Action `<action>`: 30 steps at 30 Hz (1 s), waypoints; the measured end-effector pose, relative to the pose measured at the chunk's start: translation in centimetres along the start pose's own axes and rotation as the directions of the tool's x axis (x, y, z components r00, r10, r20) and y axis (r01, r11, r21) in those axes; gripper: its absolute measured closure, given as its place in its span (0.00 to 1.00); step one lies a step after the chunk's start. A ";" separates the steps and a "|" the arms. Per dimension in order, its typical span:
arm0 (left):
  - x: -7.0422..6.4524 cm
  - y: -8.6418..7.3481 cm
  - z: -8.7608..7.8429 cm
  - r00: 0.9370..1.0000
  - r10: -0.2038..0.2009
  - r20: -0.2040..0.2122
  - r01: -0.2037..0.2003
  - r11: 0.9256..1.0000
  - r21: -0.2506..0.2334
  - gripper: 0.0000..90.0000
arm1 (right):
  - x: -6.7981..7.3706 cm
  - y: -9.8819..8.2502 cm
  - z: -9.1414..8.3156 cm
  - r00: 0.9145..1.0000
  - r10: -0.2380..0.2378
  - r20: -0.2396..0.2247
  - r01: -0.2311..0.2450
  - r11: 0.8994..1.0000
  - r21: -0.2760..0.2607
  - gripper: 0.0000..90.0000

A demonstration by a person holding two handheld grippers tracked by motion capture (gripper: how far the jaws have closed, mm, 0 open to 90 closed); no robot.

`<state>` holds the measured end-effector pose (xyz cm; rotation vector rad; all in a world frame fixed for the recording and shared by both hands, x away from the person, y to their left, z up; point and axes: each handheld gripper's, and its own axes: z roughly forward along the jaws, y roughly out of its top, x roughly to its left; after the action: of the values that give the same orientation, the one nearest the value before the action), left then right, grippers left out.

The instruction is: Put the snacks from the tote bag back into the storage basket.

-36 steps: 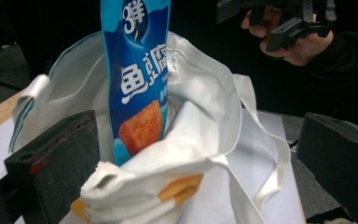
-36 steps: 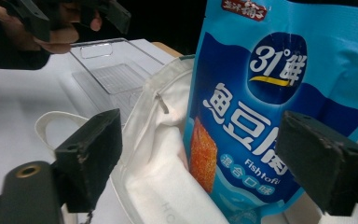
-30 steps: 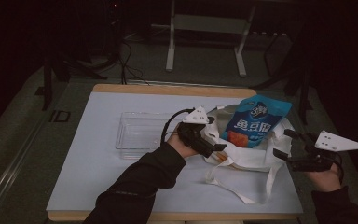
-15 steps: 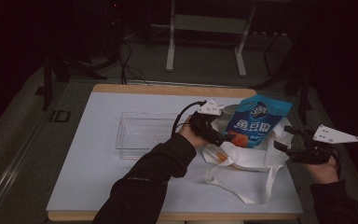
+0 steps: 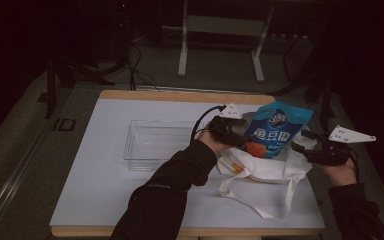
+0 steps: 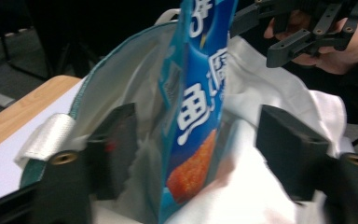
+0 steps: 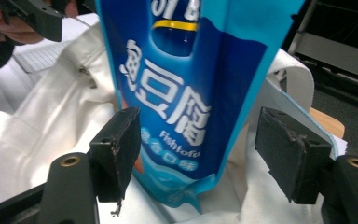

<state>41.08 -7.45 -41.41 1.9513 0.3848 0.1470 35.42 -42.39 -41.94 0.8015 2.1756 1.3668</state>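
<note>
— Standing here, what do you see on the table (image 5: 105, 200)?

— A white cloth tote bag (image 5: 260, 167) lies toward the right edge, its straps trailing toward the near edge. A blue snack pouch (image 5: 276, 130) stands upright in the bag's mouth, its lower end sunk into the cloth, so I cannot see its bottom.

— And the grippers?

— The left gripper (image 5: 228, 131) sits at the bag's left side, just beside the pouch. In the left gripper view its jaws stand apart, with the pouch (image 6: 193, 116) edge-on between them and the bag's teal-trimmed rim (image 6: 121, 70) behind the left jaw. Whether a jaw touches the pouch, I cannot tell; the cloth blurs there.

— The right one?

— The right gripper (image 5: 310, 147) hovers at the bag's right side, held by a hand (image 5: 341, 170). In the right gripper view its jaws are spread wide either side of the pouch (image 7: 191, 93); the left jaw is just beside the print, the right one well apart from it.

— Anything else?

— A clear plastic tray (image 5: 155, 142) near the middle of the table, left of the bag. The room beyond is dark; a pale metal stand (image 5: 220, 30) shows past the far edge.
</note>
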 end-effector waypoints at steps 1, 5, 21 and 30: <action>0.1 0.2 0.3 1.000 0.001 -0.001 -0.001 1.000 0.007 0.43 | -0.2 0.0 0.2 1.000 0.006 -0.011 -0.006 1.000 0.003 0.35; 0.2 0.7 1.0 1.000 0.014 -0.002 -0.014 1.000 0.026 0.49 | -0.7 0.3 1.2 0.999 0.031 -0.041 -0.030 0.999 0.028 0.37; 0.1 1.8 3.2 1.000 0.012 -0.010 -0.011 0.997 0.077 0.75 | -0.9 1.4 3.4 0.999 0.007 -0.046 -0.005 0.999 0.050 0.58; 0.4 1.7 3.3 1.000 0.006 -0.022 -0.004 0.995 0.097 0.92 | -1.0 1.4 3.8 0.998 0.006 -0.065 -0.003 0.999 0.047 0.76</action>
<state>42.72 -10.83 -41.18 2.0480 0.4082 0.1561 38.90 -40.07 -42.20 0.7900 2.2645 1.3669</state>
